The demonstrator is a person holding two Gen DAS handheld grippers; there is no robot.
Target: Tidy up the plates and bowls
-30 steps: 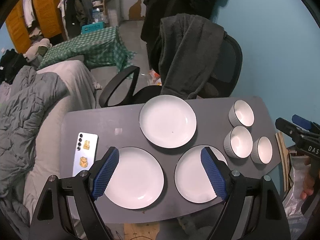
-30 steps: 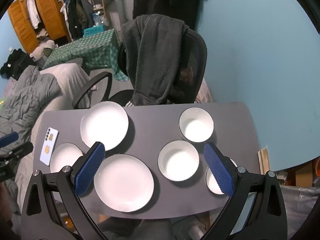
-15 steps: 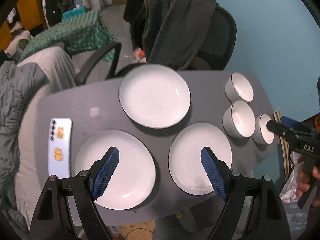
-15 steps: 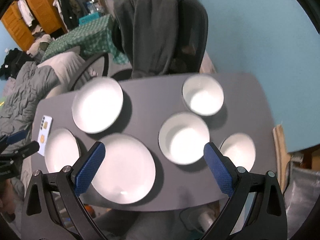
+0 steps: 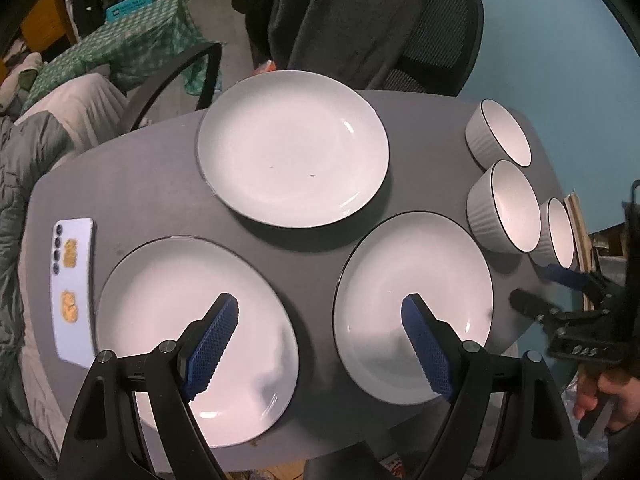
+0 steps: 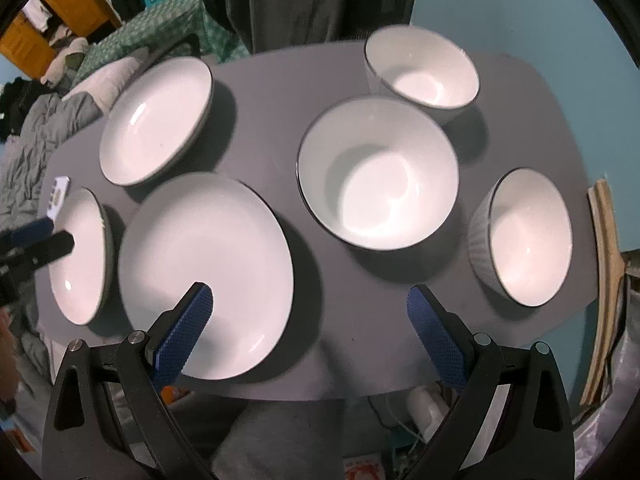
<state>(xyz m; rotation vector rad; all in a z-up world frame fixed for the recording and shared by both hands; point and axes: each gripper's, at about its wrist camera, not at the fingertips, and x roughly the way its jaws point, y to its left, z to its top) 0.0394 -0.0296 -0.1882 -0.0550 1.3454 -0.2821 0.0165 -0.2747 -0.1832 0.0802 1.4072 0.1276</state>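
Note:
Three white plates lie on the grey table (image 5: 140, 192): a far plate (image 5: 292, 148), a near left plate (image 5: 196, 340) and a near right plate (image 5: 414, 304). Three white ribbed bowls (image 5: 498, 138) (image 5: 506, 208) (image 5: 558, 232) stand in a row at the right. My left gripper (image 5: 320, 308) hovers open over the gap between the two near plates. My right gripper (image 6: 308, 294) is open too, above the table between the near plate (image 6: 206, 272) and the near bowl (image 6: 524, 236); the middle bowl (image 6: 378, 172) lies ahead of it. Neither holds anything.
A phone (image 5: 72, 288) lies face down at the table's left edge. An office chair draped with a dark garment (image 5: 360, 20) stands behind the table. Bedding (image 5: 24, 168) is to the left, a blue wall (image 6: 520, 8) to the right. A hand (image 5: 600, 396) holds the right gripper (image 5: 538, 286).
Both grippers have come down and closer to the table, so plates and bowls fill more of each view. No dish has moved. Both grippers stay open.

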